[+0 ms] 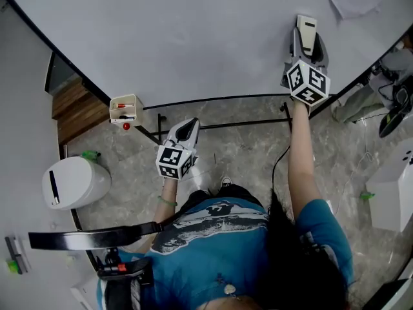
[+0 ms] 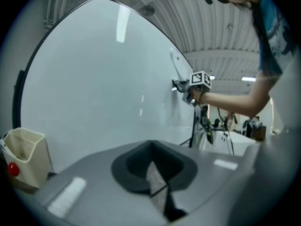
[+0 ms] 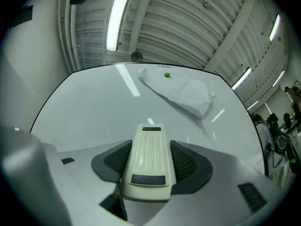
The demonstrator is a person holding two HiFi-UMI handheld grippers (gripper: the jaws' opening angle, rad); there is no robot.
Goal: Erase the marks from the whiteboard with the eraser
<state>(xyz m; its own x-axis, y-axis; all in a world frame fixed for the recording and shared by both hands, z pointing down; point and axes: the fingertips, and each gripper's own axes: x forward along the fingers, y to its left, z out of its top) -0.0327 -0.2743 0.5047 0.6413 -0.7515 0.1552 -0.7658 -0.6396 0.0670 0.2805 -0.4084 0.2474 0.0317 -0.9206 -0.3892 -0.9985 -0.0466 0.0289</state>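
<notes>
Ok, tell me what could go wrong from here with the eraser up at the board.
1. The right gripper grips the eraser only by its sides, so hard pressure against the whiteboard might twist it loose.
2. A paper sheet, under a green magnet, sits beyond the eraser to the right, and a wide stroke could snag it.
3. The left gripper is shut, empty and low, so nothing steadies the sheet.

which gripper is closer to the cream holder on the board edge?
Left. The left gripper sits just right of the cream holder in the head view, below the whiteboard edge; the right gripper, shut on the eraser, is far across at the board.
</notes>
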